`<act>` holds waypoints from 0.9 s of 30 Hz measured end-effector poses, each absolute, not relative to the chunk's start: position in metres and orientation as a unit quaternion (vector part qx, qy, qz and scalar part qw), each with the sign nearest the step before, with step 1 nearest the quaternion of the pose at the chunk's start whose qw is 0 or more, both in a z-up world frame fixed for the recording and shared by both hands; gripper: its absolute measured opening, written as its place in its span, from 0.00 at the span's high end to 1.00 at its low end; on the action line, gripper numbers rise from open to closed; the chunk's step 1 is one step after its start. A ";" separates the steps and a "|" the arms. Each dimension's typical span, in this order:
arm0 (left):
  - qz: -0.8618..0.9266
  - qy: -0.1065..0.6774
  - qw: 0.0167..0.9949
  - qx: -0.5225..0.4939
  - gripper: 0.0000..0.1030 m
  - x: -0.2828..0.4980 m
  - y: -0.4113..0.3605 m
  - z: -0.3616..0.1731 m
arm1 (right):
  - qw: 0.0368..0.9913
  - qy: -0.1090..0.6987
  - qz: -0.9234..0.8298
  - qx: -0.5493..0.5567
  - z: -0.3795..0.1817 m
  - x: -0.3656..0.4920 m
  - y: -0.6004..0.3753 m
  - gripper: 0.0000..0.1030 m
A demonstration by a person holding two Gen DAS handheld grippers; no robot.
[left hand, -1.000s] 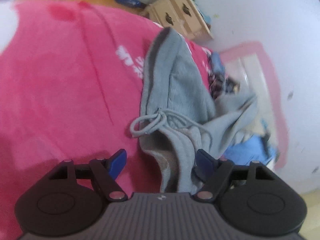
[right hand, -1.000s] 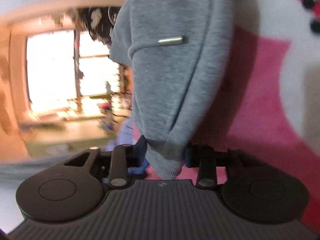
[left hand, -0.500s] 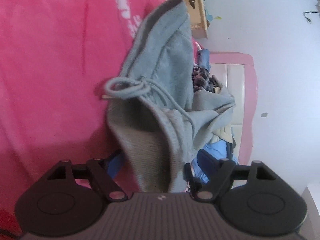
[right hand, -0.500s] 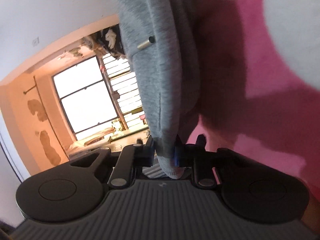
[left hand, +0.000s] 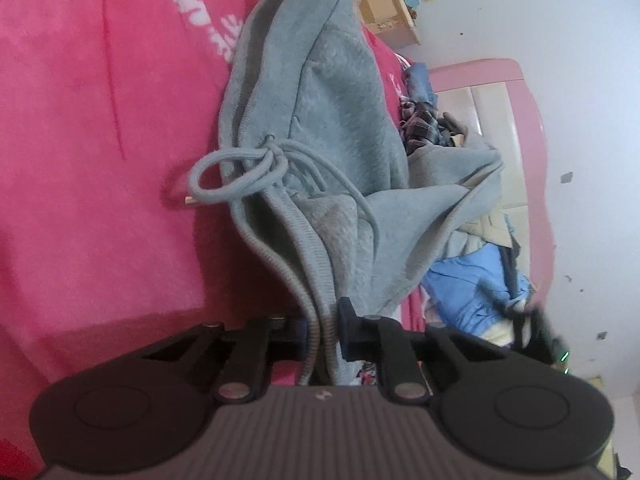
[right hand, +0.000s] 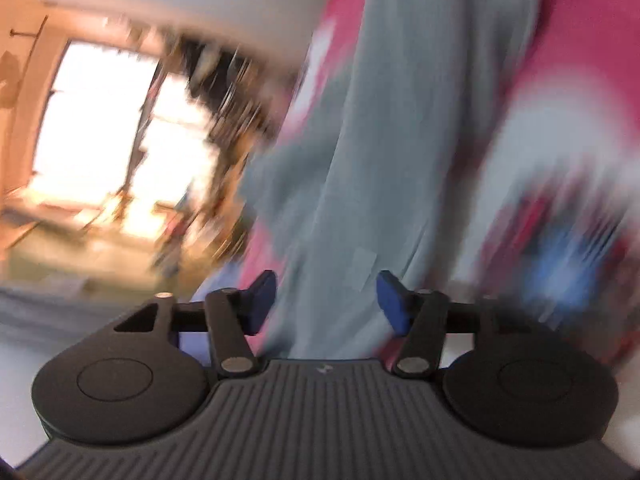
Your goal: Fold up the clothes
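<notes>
Grey pants (left hand: 320, 128) are now pinched at the waistband by the closing left gripper (left hand: 322, 330); the right gripper (right hand: 326, 300), which held them before, is opening, pads off the cloth.

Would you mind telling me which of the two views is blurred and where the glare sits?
Left wrist view: sharp, evenly lit, fisheye-bent edges; grey garment and its drawstring read clearly. Right wrist view: heavy motion smear throughout, the window blown out white at left.

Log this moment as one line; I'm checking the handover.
left gripper: closing on grey sweatpants waistband | right gripper: opening, pads off fabric | surface: pink blanket
</notes>
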State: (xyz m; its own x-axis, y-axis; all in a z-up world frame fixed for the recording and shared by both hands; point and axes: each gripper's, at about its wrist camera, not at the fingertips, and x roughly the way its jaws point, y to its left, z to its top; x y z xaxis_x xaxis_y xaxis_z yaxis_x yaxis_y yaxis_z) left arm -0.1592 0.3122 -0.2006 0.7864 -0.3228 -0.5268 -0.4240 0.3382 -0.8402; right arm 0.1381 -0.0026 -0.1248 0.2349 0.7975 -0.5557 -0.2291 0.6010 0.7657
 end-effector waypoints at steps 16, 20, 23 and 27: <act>0.112 0.289 0.788 -0.532 0.87 -0.169 0.312 -0.162 | 0.835 0.412 0.211 0.297 -0.105 0.268 0.024 0.92; 0.135 0.241 0.805 -0.525 0.87 -0.182 0.330 -0.135 | 0.844 0.338 0.241 0.340 -0.077 0.210 -0.010 0.93; 0.154 0.204 0.825 -0.504 0.87 -0.190 0.346 -0.109 | 0.827 0.309 0.268 0.386 -0.059 0.166 -0.040 0.93; 0.179 0.159 0.838 -0.491 0.87 -0.195 0.369 -0.076 | 0.820 0.287 0.302 0.393 -0.038 0.093 -0.073 0.93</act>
State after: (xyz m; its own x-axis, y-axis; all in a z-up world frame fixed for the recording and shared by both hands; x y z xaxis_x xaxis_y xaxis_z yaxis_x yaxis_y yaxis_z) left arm -0.1953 0.3686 -0.0755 0.8850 0.1439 -0.4428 -0.4566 0.4542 -0.7650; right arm 0.0935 -0.0729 -0.0380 0.6529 0.7203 -0.2343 -0.2691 0.5097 0.8172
